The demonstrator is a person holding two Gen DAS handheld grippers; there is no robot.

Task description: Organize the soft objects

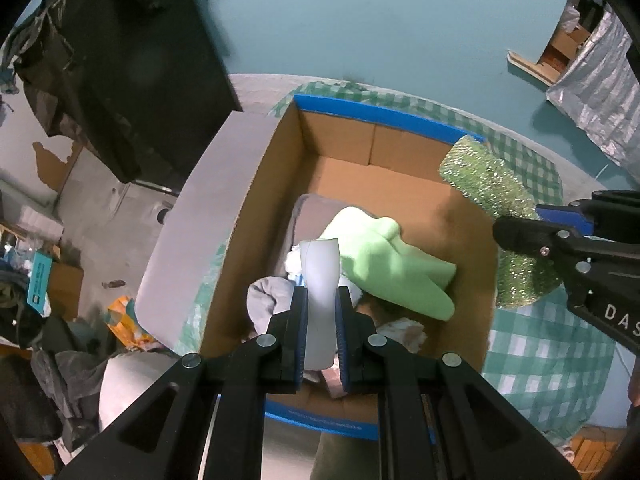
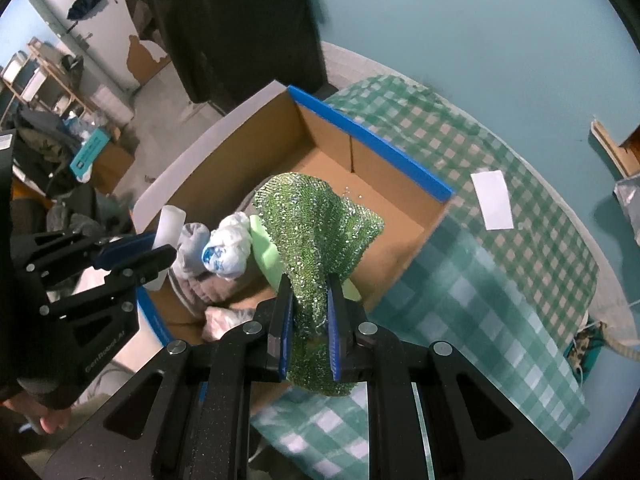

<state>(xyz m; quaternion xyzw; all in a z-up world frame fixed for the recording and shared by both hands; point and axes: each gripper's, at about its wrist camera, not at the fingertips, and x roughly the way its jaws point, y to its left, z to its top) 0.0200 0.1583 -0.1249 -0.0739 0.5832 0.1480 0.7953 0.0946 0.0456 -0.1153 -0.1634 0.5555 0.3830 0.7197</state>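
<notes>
Sequined green cloth (image 2: 316, 232) hangs crumpled, clamped in the right tool (image 2: 307, 328); left tool (image 1: 322, 336) pinches a white piece (image 1: 320, 280).

Table: round-edged, covered by a green-and-white checked tablecloth (image 2: 500, 288) that hangs over its edges.
On the cloth: open cardboard box (image 2: 400, 258) with blue-taped rims, set toward the table's left edge.
On the cloth: white paper slip (image 2: 493, 199), lying flat, apart from the box, toward the far right edge.
</notes>
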